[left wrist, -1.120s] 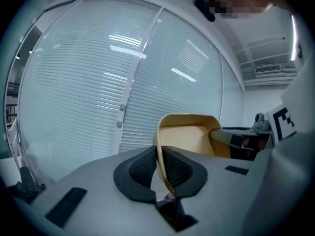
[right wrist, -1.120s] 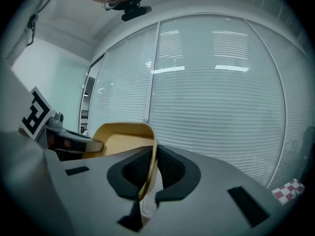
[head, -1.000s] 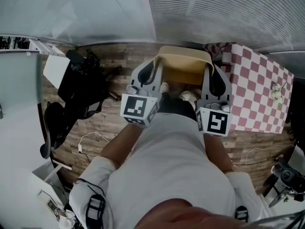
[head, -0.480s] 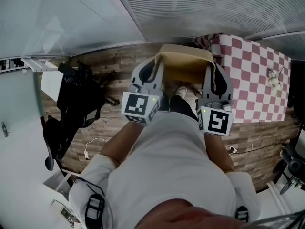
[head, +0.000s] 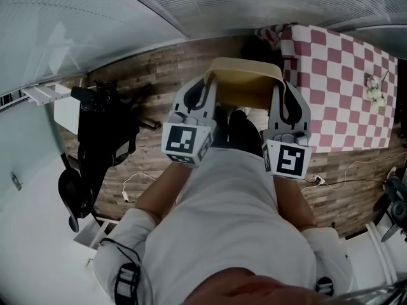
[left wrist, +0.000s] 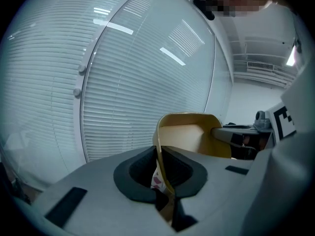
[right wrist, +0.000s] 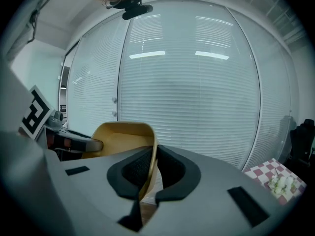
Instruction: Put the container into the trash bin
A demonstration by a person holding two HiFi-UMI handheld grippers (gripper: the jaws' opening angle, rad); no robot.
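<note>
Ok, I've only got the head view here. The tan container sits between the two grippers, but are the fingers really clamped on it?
Observer: Yes. In the left gripper view the left gripper is shut on the container's thin side wall, with its fingers on either side of it.
Operator: And the other side?
Observer: It's the same there. In the right gripper view the right gripper pinches the opposite wall.
Operator: Any trash bin ahead of them?
Observer: None shows in either gripper view. Both look at white blinds.
</note>
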